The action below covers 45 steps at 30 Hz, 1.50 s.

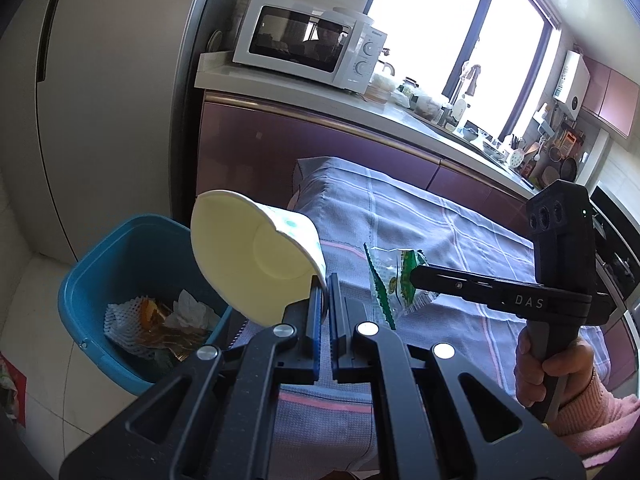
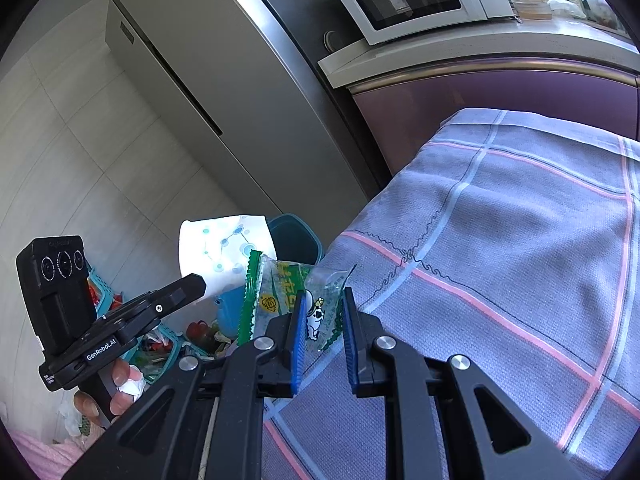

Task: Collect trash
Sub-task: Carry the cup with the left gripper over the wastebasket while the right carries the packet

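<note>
My left gripper (image 1: pixel 326 286) is shut on the rim of a white paper cup (image 1: pixel 256 256), holding it tilted above the edge of the table, beside the blue trash bin (image 1: pixel 100 264). The cup also shows in the right wrist view (image 2: pixel 220 248). My right gripper (image 2: pixel 324 300) holds a clear and green snack wrapper (image 2: pixel 288 292) between its blue pads (image 2: pixel 298 340), just above the cloth. The wrapper also shows in the left wrist view (image 1: pixel 390 280), in the right gripper's fingers (image 1: pixel 424 274).
The table is covered with a grey checked cloth (image 1: pixel 440 232). The bin holds tissue and foam netting (image 1: pixel 128 320). A fridge (image 2: pixel 192 80), purple cabinets (image 1: pixel 320 148) and a microwave (image 1: pixel 308 40) stand behind. Teal baskets (image 2: pixel 160 352) sit on the floor.
</note>
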Tool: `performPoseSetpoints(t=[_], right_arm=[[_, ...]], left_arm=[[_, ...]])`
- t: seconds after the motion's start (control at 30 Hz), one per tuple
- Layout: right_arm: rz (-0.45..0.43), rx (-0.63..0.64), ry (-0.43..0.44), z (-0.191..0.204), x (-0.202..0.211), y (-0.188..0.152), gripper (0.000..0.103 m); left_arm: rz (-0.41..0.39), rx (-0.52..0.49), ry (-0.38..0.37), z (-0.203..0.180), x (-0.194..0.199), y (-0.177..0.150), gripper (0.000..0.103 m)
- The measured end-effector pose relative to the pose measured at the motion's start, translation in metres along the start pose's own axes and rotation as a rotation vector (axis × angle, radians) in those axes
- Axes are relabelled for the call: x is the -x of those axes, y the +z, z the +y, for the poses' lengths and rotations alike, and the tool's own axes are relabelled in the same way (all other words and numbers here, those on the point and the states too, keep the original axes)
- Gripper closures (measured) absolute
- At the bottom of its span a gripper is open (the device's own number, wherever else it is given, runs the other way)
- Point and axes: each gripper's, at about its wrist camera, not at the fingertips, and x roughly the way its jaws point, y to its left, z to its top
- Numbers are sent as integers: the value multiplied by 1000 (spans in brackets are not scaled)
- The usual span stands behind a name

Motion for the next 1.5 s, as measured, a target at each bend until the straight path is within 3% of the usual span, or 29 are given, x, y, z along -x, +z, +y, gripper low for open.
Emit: performPoseSetpoints(t=[0.97,1.5], right_arm=[[55,68,42,32,-46,22,87],[105,98,23,50,-84,31,87]], left_arm=[[-9,67,109,49,3,0,99],[14,116,156,77,-8,-8,99]])
